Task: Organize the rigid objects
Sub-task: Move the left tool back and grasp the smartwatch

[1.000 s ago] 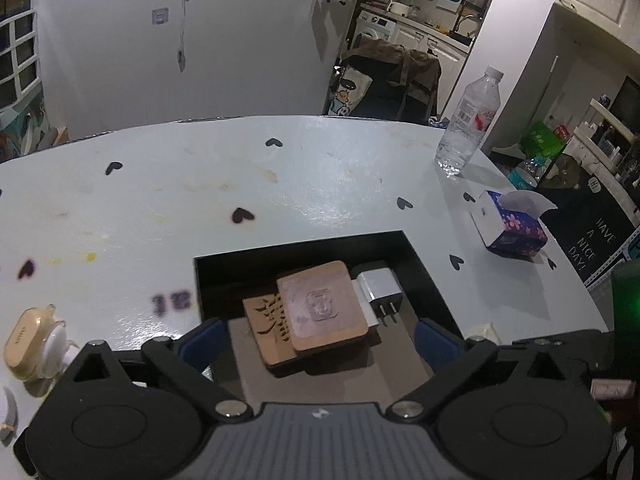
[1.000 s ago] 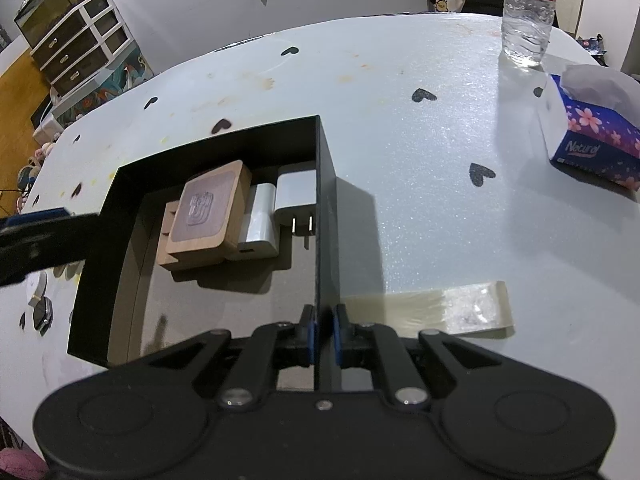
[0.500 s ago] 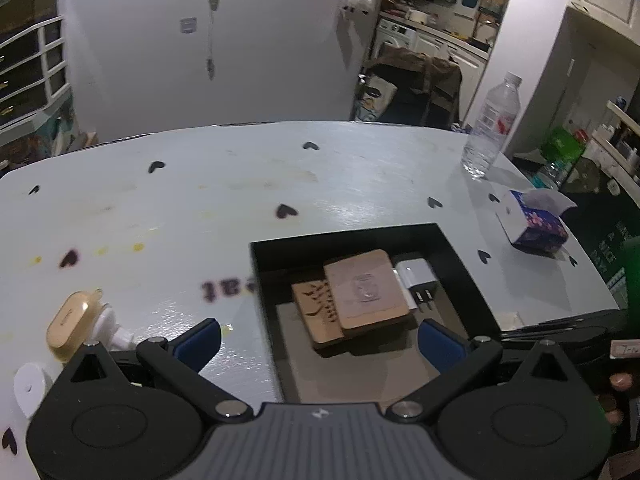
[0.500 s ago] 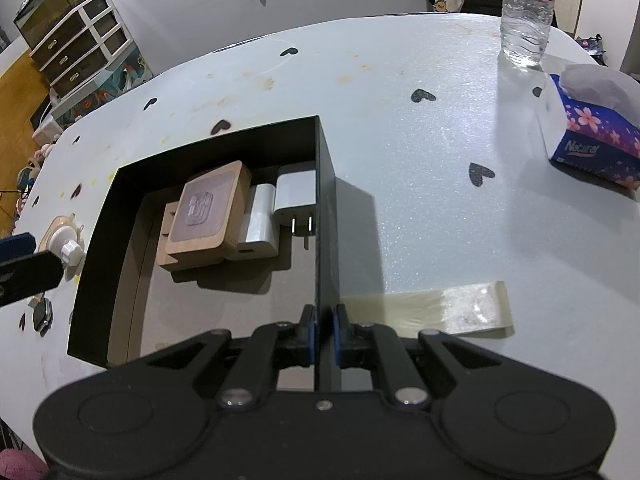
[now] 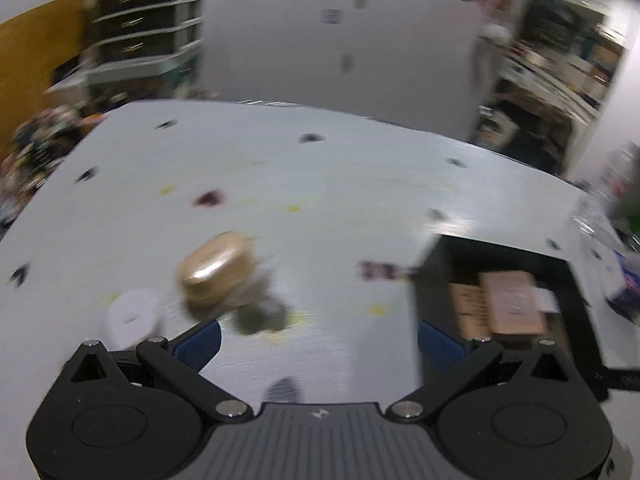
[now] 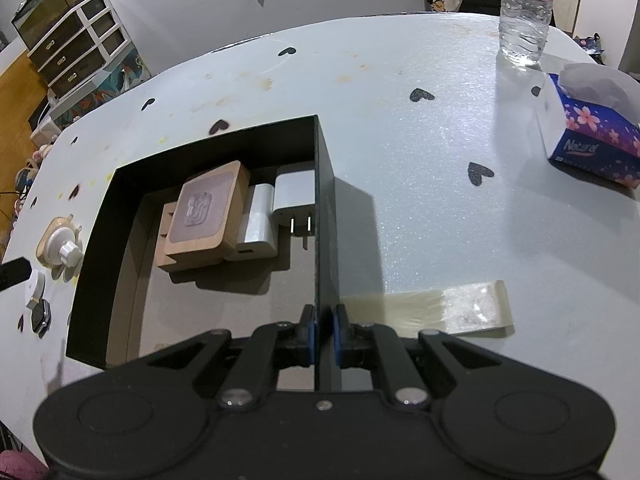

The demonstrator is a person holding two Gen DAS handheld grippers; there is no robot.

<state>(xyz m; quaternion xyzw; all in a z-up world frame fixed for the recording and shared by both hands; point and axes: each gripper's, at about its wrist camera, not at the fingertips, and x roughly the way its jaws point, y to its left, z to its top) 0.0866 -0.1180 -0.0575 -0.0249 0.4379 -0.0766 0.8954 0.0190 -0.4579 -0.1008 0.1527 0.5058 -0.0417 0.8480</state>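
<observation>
A black open box (image 6: 325, 200) lies on the white table with two stacked wooden blocks (image 6: 204, 212) and two white chargers (image 6: 294, 196) inside. My right gripper (image 6: 324, 322) is shut on the box's right wall. Left of the box lie a tan case with a white knob (image 6: 60, 240), a small white round piece (image 6: 36, 286) and a small dark item (image 6: 40, 316). The left wrist view is blurred. There my left gripper (image 5: 318, 342) is open and holds nothing, with the tan case (image 5: 216, 276) just beyond its left finger and the box (image 5: 436, 268) at its right.
A water bottle (image 6: 524, 12) stands at the far right of the table, with a tissue box (image 6: 592, 140) nearer. A strip of clear tape (image 6: 440, 308) lies right of the box. Drawers (image 6: 76, 52) stand beyond the table's left edge.
My left gripper has swung left, away from above the box toward the tan case, still open. The right gripper and the box have not moved.
</observation>
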